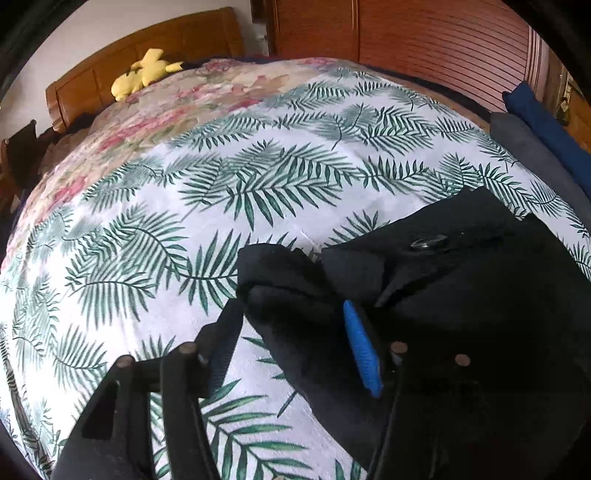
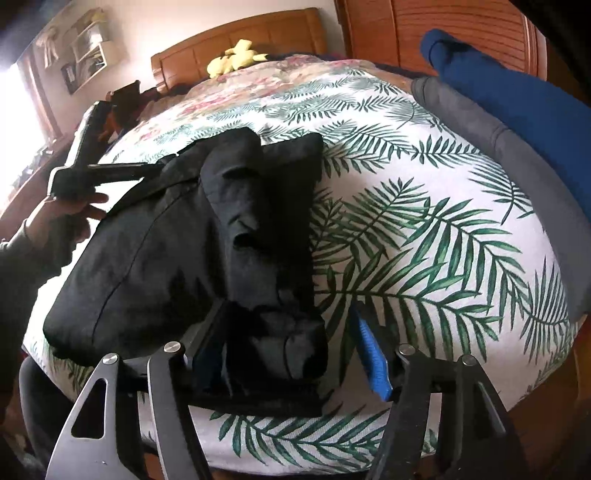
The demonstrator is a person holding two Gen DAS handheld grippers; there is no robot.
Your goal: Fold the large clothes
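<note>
A large black garment [image 2: 177, 240] lies bunched and partly folded on the leaf-print sheet [image 2: 424, 240] of the bed. In the right wrist view my right gripper [image 2: 291, 332] stands open, its jaws wide apart around the near end of the garment, a fold of black cloth lying between the blue pads [image 2: 373, 354]. In the left wrist view the same black garment [image 1: 461, 295] fills the right side. My left gripper [image 1: 291, 306] is open with a lump of the cloth between its fingers. The left gripper also shows in the right wrist view [image 2: 155, 170], at the garment's far left edge.
A grey garment [image 2: 517, 147] and a blue garment [image 2: 517, 92] lie along the bed's right edge. A yellow plush toy [image 2: 236, 55] sits by the wooden headboard [image 2: 236, 33]. A wooden wardrobe [image 1: 424, 33] stands behind. A floral quilt [image 1: 166, 110] covers the bed's far end.
</note>
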